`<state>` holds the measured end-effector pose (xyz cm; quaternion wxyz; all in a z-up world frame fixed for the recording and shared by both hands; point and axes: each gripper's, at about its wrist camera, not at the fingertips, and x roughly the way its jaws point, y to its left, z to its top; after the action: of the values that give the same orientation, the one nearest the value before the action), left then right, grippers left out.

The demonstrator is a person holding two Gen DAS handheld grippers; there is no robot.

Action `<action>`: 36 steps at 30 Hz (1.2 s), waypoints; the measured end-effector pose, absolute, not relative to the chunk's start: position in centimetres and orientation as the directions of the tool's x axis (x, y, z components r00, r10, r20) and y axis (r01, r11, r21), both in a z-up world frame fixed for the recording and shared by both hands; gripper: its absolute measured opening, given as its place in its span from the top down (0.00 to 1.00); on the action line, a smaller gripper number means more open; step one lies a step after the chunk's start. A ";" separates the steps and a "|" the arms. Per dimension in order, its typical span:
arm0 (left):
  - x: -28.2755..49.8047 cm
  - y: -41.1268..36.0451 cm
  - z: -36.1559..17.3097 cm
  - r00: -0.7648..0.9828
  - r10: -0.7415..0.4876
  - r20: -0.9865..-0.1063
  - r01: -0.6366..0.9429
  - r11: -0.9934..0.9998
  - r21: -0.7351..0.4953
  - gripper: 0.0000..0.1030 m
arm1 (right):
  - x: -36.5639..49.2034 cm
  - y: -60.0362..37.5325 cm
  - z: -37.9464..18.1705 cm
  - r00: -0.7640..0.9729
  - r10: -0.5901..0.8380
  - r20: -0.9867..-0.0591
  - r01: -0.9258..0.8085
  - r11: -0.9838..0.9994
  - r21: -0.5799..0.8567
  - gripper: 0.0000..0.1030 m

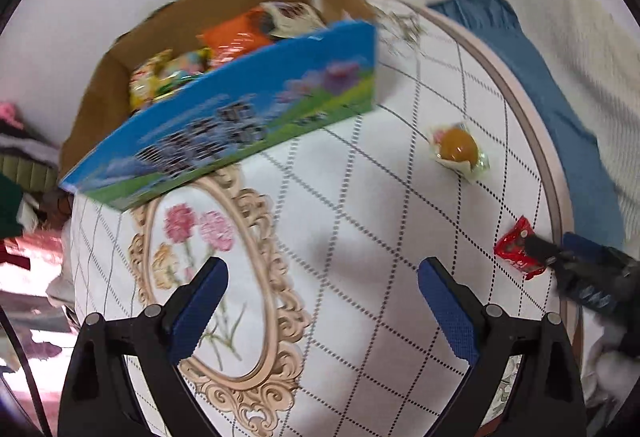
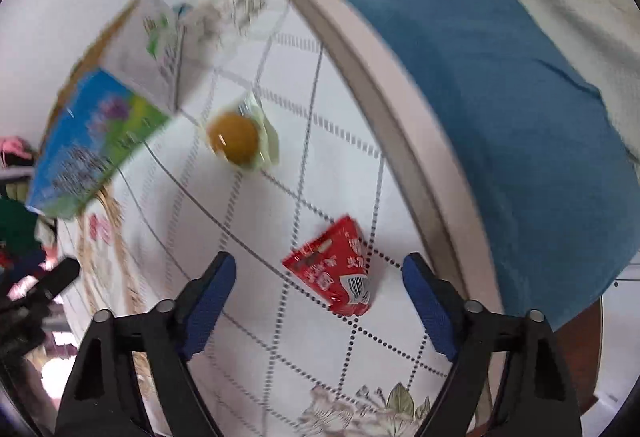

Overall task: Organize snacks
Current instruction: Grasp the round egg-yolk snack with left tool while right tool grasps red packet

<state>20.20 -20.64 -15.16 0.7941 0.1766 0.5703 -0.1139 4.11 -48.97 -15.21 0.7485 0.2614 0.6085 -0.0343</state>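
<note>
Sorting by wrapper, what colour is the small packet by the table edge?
Red packet with white print, clearest in the right wrist view.

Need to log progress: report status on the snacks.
Both grippers, left and right, open, empty. Red packet between right fingers, untouched. Yellow snack loose on table. Nothing blocking.

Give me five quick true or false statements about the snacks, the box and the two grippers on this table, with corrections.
1. The red packet lies on the table between the right gripper fingers. True; the fingers stand apart, not pressing it.
2. The left gripper holds the yellow snack. False; its fingers are open and empty, and the snack lies alone on the table.
3. The box already holds several snacks. True.
4. The yellow snack is inside the box. False; it lies on the table outside it.
5. The box is closed. False; its top is open.
</note>
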 end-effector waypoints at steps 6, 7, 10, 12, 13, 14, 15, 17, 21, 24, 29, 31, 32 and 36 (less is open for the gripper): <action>23.2 -26.1 -17.0 0.239 -0.002 -0.971 0.468 0.877 0.113 0.05 | 4.3 -47.6 -19.3 0.246 0.296 -0.923 0.339 0.866 0.368 0.61; 24.0 -27.2 -17.4 0.212 -0.011 -0.977 0.479 0.873 0.094 0.05 | 4.2 -47.7 -19.2 0.257 0.289 -0.922 0.335 0.868 0.365 0.62; 26.1 -30.3 -18.2 0.162 -0.042 -0.986 0.504 0.862 0.046 0.08 | 3.7 -48.6 -18.8 0.283 0.248 -0.926 0.343 0.876 0.340 0.63; 27.4 -31.9 -19.0 0.116 -0.059 -0.992 0.499 0.866 0.007 0.15 | 3.5 -49.6 -18.9 0.281 0.245 -0.928 0.358 0.870 0.338 0.63; 28.0 -32.7 -19.6 0.091 -0.078 -0.993 0.501 0.865 -0.022 0.24 | 3.3 -50.2 -19.1 0.278 0.245 -0.929 0.371 0.864 0.339 0.63; 28.5 -33.4 -20.2 0.067 -0.082 -0.994 0.500 0.865 -0.037 0.33 | 3.3 -50.9 -19.2 0.277 0.247 -0.929 0.381 0.859 0.342 0.63; 28.8 -34.2 -20.8 0.044 -0.080 -0.996 0.501 0.864 -0.047 0.36 | 3.3 -51.3 -19.3 0.275 0.246 -0.929 0.388 0.856 0.342 0.63; 29.0 -35.8 -22.2 -0.002 -0.068 -0.998 0.519 0.853 -0.059 0.39 | 3.1 -52.0 -19.3 0.273 0.241 -0.931 0.399 0.852 0.338 0.63; 28.6 -37.7 -24.4 -0.017 -0.016 -1.000 0.558 0.829 -0.022 0.49 | 3.4 -52.5 -19.3 0.265 0.234 -0.935 0.401 0.855 0.328 0.63; 28.4 -37.3 -24.4 0.004 -0.044 -0.999 0.551 0.834 -0.035 0.56 | 3.8 -52.1 -19.6 0.254 0.236 -0.938 0.390 0.862 0.322 0.63; 27.3 -34.0 -23.6 0.041 -0.083 -0.996 0.570 0.820 -0.045 0.60 | 3.8 -50.3 -19.6 0.231 0.255 -0.939 0.341 0.883 0.323 0.63; 26.5 -31.5 -23.7 0.052 -0.081 -0.995 0.563 0.826 -0.037 0.60 | 3.7 -49.2 -19.4 0.216 0.264 -0.940 0.299 0.899 0.321 0.63; 25.8 -29.9 -23.7 0.050 -0.094 -0.994 0.549 0.834 -0.051 0.60 | 3.7 -48.4 -19.3 0.204 0.272 -0.940 0.271 0.908 0.321 0.63; 23.6 -24.3 -23.6 0.044 -0.120 -0.992 0.498 0.863 -0.082 0.60 | 3.7 -45.6 -18.9 0.165 0.301 -0.939 0.190 0.925 0.330 0.63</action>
<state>23.57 -24.28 -23.63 0.7080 0.1441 0.6560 -0.2183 3.74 -45.62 -18.91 0.7390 0.1904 0.6452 0.0375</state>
